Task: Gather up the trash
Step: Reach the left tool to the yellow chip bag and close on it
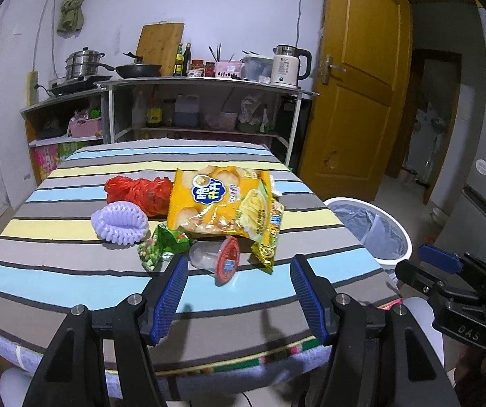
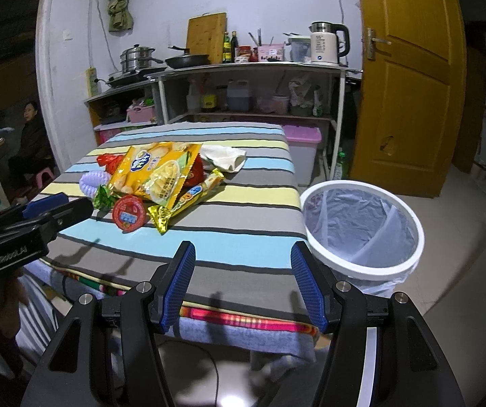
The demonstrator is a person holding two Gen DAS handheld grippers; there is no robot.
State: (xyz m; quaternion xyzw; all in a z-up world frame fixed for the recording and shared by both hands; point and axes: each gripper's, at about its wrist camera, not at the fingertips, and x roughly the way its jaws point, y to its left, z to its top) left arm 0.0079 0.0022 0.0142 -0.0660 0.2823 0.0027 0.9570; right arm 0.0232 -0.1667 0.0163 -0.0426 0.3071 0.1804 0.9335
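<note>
Trash lies in a heap on the striped table [image 1: 73, 281]: a big yellow chip bag [image 1: 221, 200] [image 2: 155, 173], a red plastic bag [image 1: 138, 191], a purple foam net [image 1: 119, 222] [image 2: 92, 179], a green wrapper [image 1: 165, 244], a jelly cup with a red lid [image 1: 226, 261] [image 2: 128, 217], and thin yellow wrappers [image 2: 188, 196]. A white cloth [image 2: 224, 157] lies behind the heap. My left gripper [image 1: 239, 268] is open just in front of the jelly cup, holding nothing. Over the table's near right corner my right gripper [image 2: 243, 254] is open and empty.
A white bin [image 2: 361, 227] [image 1: 368, 227] lined with a clear bag stands on the floor right of the table. Kitchen shelves [image 1: 205, 84] with pots and a kettle stand behind. A yellow door [image 1: 358, 78] is open at the right. A person [image 2: 31, 135] sits far left.
</note>
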